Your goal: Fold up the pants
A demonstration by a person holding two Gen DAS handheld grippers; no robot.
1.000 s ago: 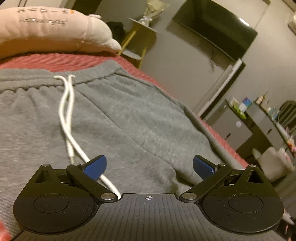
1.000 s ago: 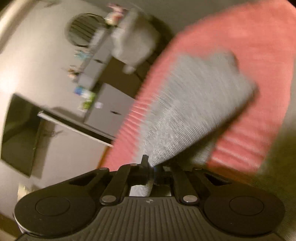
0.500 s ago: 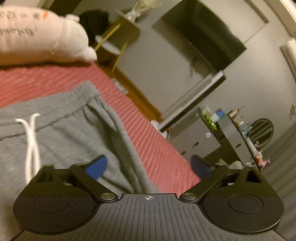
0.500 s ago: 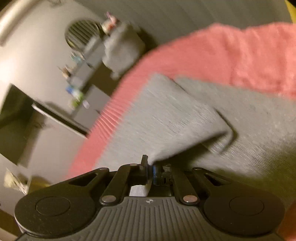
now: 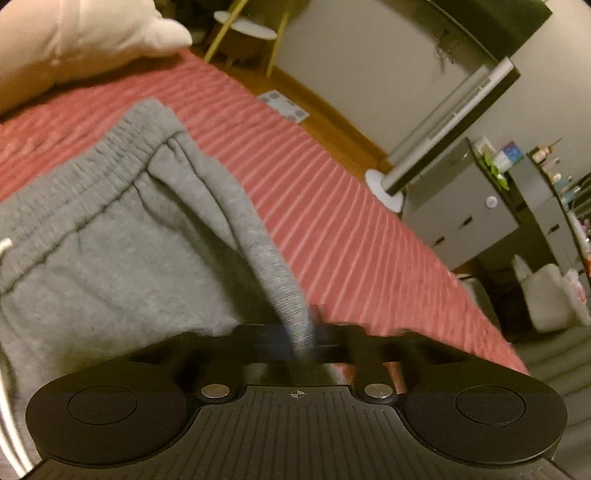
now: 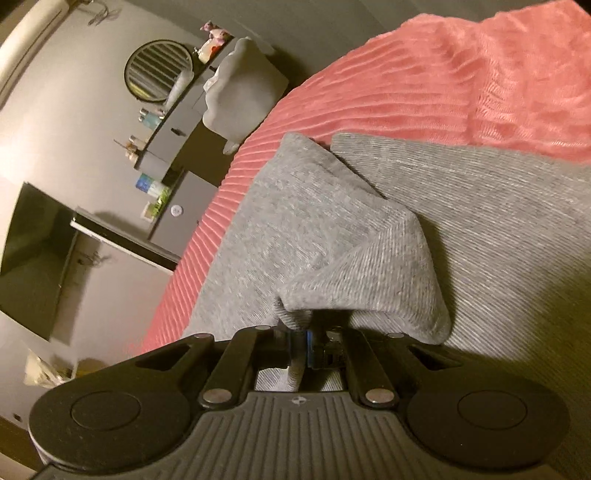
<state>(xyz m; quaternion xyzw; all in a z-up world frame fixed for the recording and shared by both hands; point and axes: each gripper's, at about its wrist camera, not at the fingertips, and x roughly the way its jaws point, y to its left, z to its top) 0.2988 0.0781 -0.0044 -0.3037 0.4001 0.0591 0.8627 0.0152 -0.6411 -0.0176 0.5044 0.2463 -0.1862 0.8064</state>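
Grey sweatpants (image 5: 122, 251) lie on a red ribbed bedspread (image 5: 314, 184), with the elastic waistband (image 5: 110, 158) at the upper left and a white drawstring (image 5: 5, 247) at the left edge. My left gripper (image 5: 301, 334) is shut on the pants' side edge near the hip, and the fabric rises in a ridge into it. In the right wrist view, my right gripper (image 6: 301, 345) is shut on a leg end of the pants (image 6: 332, 236) and holds it folded over the other grey leg (image 6: 498, 229).
A pink pillow (image 5: 74, 40) lies at the head of the bed. Beyond the bed edge stand a grey cabinet (image 5: 461, 214), a wall TV (image 6: 33, 258), a yellow-legged side table (image 5: 245, 33) and a dresser with a round mirror (image 6: 159, 70).
My left gripper moved right from the pants' middle to their side edge and shut on it. My right gripper kept hold of the leg end and carried it over the other leg.
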